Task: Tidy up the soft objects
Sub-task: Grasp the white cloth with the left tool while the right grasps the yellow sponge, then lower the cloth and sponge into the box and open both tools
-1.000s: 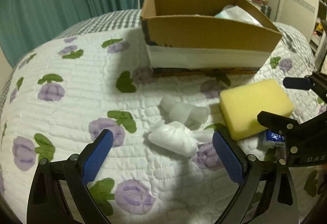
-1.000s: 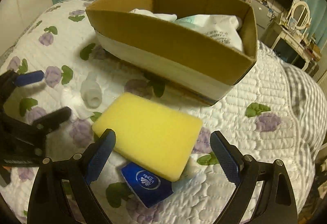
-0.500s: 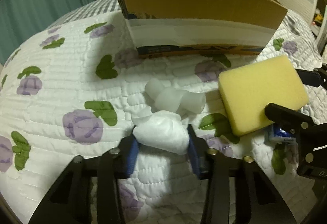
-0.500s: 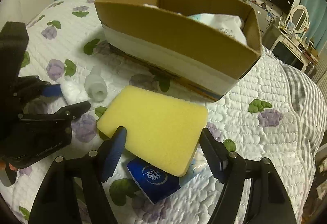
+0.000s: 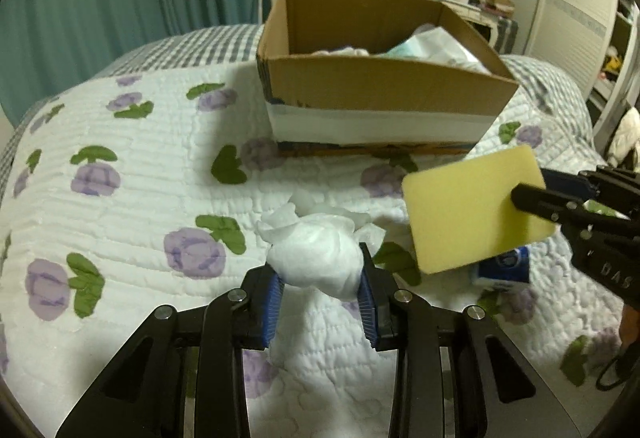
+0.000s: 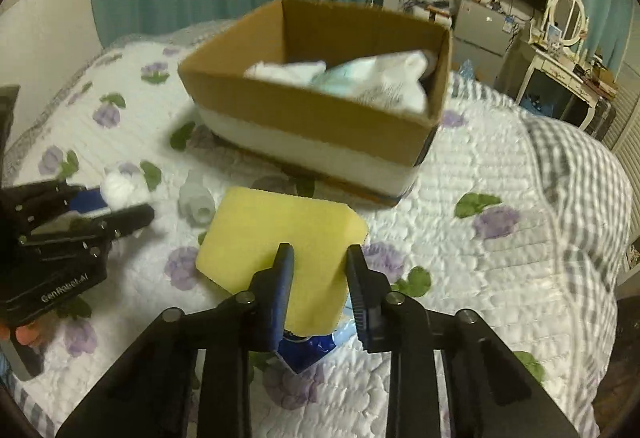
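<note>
A: How far along are you?

B: I'm closing my left tongs point(image 5: 320, 296) on a white cotton wad point(image 5: 316, 254), pads pressing both its sides, just above the quilted bed point(image 5: 120, 142). My right tongs point(image 6: 320, 278) are closing on the yellow sponge point(image 6: 280, 238), lifted at a tilt.

A: And the cardboard box point(image 6: 312, 118)?

B: It's already holding some white soft packs. I'm judging 2 more are about to go in; a blue tissue pack point(image 5: 502, 268) and a white roll point(image 6: 196, 202) are still lying on the bed.
</note>
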`<action>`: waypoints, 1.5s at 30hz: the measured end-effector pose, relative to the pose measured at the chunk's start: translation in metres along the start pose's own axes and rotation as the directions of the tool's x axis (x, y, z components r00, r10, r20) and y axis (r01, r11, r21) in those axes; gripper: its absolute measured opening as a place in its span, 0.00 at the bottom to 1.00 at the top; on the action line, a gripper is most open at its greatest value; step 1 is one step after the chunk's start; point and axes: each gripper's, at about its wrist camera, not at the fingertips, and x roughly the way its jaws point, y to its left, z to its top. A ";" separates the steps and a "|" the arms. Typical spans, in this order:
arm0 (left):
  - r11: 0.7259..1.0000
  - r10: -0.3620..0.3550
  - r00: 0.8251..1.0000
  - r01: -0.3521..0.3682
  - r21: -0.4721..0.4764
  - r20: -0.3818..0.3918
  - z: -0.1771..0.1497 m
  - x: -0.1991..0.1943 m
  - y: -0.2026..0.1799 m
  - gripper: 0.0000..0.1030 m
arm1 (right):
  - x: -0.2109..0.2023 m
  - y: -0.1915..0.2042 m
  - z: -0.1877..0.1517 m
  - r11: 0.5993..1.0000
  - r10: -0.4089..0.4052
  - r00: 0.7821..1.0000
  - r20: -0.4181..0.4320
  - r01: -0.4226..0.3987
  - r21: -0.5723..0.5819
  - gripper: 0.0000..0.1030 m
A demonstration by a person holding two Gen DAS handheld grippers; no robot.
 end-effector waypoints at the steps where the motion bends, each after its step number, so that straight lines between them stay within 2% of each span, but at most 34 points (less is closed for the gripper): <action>1: 1.000 0.004 1.000 -0.004 -0.002 0.007 0.001 -0.004 0.000 0.31 | -0.009 -0.001 0.002 1.000 0.001 1.000 0.017 -0.001 0.003 0.24; 5: 0.999 -0.023 0.999 0.024 -0.022 0.035 0.008 -0.026 0.001 0.31 | -0.038 -0.004 0.010 1.000 -0.012 0.998 0.064 0.012 0.007 0.24; 10: 1.000 -0.021 0.994 0.022 -0.014 0.104 0.030 -0.060 -0.002 0.31 | -0.076 -0.011 0.027 1.000 -0.027 0.991 0.132 0.025 0.017 0.24; 16: 1.000 -0.021 0.975 0.020 0.007 0.221 0.081 -0.100 -0.005 0.31 | -0.120 -0.021 0.070 0.999 -0.051 0.970 0.238 0.048 0.019 0.24; 21: 0.999 -0.008 0.962 -0.004 0.044 0.273 0.123 -0.101 -0.008 0.31 | -0.127 -0.029 0.111 0.998 -0.062 0.953 0.296 0.058 0.024 0.24; 24: 0.998 -0.001 0.957 -0.019 0.066 0.290 0.143 -0.089 -0.012 0.31 | -0.113 -0.034 0.132 0.998 -0.062 0.952 0.301 0.056 0.027 0.24; 29: 0.997 -0.006 0.960 -0.016 0.076 0.278 0.170 -0.046 -0.014 0.31 | -0.069 -0.045 0.161 0.999 -0.029 0.958 0.285 0.016 0.048 0.24; 34: 0.997 -0.016 0.972 -0.001 0.071 0.236 0.185 0.008 -0.013 0.31 | -0.012 -0.059 0.179 0.998 -0.004 0.972 0.236 -0.012 0.069 0.24; 40: 0.996 -0.020 0.984 0.004 0.087 0.178 0.187 0.057 -0.014 0.31 | 0.053 -0.076 0.177 0.995 0.032 0.987 0.155 -0.046 0.089 0.25; 43: 0.995 -0.032 0.987 0.017 0.096 0.157 0.188 0.074 -0.016 0.32 | 0.071 -0.084 0.172 0.995 0.025 0.990 0.141 -0.038 0.090 0.26; 45: 0.995 -0.035 0.987 0.020 0.097 0.156 0.187 0.077 -0.018 0.37 | 0.073 -0.086 0.170 0.993 0.046 0.987 0.152 -0.062 0.099 0.29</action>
